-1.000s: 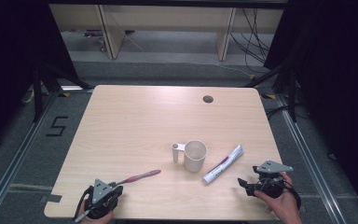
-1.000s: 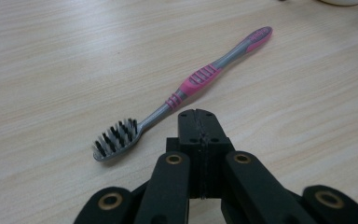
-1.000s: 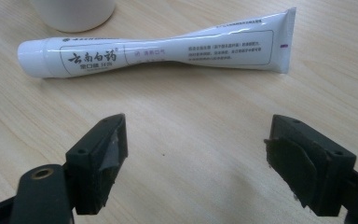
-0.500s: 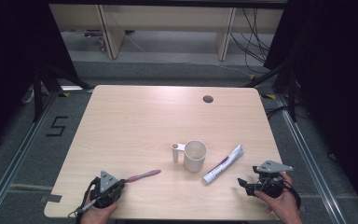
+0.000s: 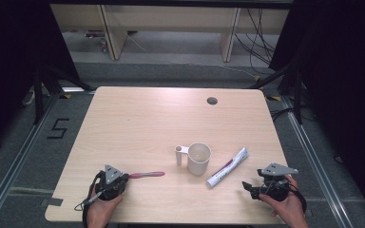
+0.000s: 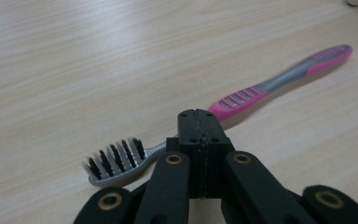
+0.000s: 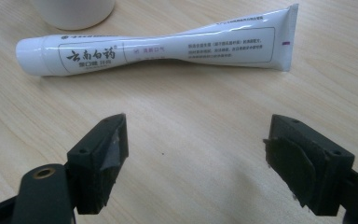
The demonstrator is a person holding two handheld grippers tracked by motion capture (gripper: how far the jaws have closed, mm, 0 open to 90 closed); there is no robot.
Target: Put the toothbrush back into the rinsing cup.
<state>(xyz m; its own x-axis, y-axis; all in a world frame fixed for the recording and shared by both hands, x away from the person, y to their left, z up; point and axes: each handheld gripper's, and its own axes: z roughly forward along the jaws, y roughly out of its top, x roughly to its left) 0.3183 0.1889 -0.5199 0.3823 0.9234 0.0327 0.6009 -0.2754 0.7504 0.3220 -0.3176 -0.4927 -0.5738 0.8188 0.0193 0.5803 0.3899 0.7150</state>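
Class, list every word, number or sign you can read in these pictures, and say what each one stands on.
"云南白药": large dark characters on the white toothpaste tube, near its cap end.
"5": a dark figure marked on the grey floor left of the table.
The smaller lines under the brand and the framed blocks of print along the tube: too small and blurred to read.
The toothbrush and the white cup: no writing visible.

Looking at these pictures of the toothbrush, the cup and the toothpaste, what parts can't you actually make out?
- Toothbrush neck: in the left gripper view the closed fingers cover it, so whether they pinch it cannot be told.
- Cup: in the right gripper view the top edge cuts off all but its base.
- Toothpaste tube small print: too fine to read.
- Cup's inside: too small in the high view to tell whether it holds anything.
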